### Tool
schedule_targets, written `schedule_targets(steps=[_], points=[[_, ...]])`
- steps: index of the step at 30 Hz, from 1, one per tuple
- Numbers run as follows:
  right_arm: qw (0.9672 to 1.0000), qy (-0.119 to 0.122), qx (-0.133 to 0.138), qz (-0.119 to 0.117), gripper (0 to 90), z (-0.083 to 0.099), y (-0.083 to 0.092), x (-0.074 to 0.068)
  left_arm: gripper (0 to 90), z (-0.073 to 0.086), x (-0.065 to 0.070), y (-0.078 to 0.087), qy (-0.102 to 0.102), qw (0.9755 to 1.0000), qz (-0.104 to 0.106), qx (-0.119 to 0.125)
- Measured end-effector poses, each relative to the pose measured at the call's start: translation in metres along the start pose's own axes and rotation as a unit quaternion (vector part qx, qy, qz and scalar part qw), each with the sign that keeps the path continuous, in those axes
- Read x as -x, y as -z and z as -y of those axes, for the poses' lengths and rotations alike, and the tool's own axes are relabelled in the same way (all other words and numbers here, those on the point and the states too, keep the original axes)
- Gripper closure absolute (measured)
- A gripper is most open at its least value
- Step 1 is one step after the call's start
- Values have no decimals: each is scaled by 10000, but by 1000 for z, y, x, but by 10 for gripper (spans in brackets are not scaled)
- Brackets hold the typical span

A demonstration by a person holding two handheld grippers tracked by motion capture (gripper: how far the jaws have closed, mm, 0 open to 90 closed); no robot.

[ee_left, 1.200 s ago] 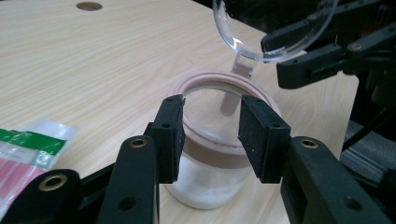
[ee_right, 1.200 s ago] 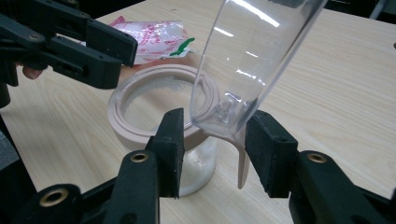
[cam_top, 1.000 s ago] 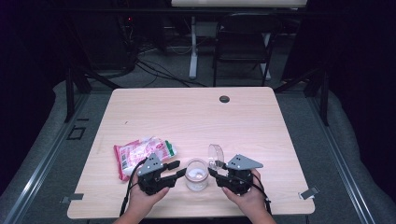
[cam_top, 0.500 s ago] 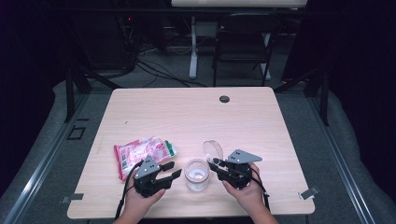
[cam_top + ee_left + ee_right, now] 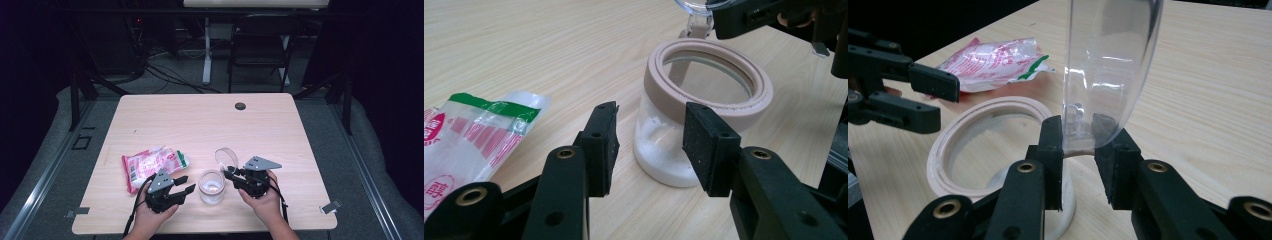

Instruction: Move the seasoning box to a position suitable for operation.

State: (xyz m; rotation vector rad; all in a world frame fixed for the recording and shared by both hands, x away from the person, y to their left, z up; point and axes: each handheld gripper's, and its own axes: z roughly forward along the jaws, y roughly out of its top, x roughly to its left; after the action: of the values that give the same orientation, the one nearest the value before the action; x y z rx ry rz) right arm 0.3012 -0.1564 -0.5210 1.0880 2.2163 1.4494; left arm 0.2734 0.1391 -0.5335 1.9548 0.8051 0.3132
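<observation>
Pink-and-white snack packet (image 5: 152, 165) with a green end is lying flat at the table's (image 5: 200, 120) near left, just left of and behind the left gripper (image 5: 181, 184); in the left gripper view it is sitting close beside the left jaw (image 5: 479, 135).

Left gripper is resting low on the table, jaws standing apart, aimed at the jar (image 5: 211, 186). In its own view the pads are sitting just short of the glass wall, one either side of the lower body, not pressing on it — so released, nothing held.

Jar is standing upright near the front edge, between the two grippers. Clear glass, beige seal ring (image 5: 709, 75) around the open mouth, white powder in the bottom.

Clear hinged lid (image 5: 226, 159) is standing swung up behind the jar's right side. Right gripper (image 5: 232, 175) is reaching in from the right; its jaws have just been closing, and in the right gripper view the pads are pinching the lid's lower edge (image 5: 1108, 55) by the hinge. Clenched on the lid.

Far edge of the table: a round black grommet (image 5: 240, 106), well apart from everything. A dark chair (image 5: 260, 47) is standing beyond the table.
</observation>
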Motion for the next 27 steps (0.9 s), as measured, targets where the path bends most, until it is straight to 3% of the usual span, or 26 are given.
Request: schedule_targets(steps=[9, 14, 21, 27], points=[[9999, -102, 83, -35, 678, -1, -5, 7, 574, 2, 3, -6, -143, 9998, 14, -158], [9999, -95, 36, -7, 655, 3, 1, 6, 571, 2, 6, -7, -144, 9997, 174, -131], [9999, -152, 22, -23, 695, 6, 11, 4, 555, 2, 14, -9, -352, 9979, 469, -257], [9996, -265, -74, 24, 756, 7, 6, 4, 563, 2, 23, -17, -586, 9964, 389, -465]])
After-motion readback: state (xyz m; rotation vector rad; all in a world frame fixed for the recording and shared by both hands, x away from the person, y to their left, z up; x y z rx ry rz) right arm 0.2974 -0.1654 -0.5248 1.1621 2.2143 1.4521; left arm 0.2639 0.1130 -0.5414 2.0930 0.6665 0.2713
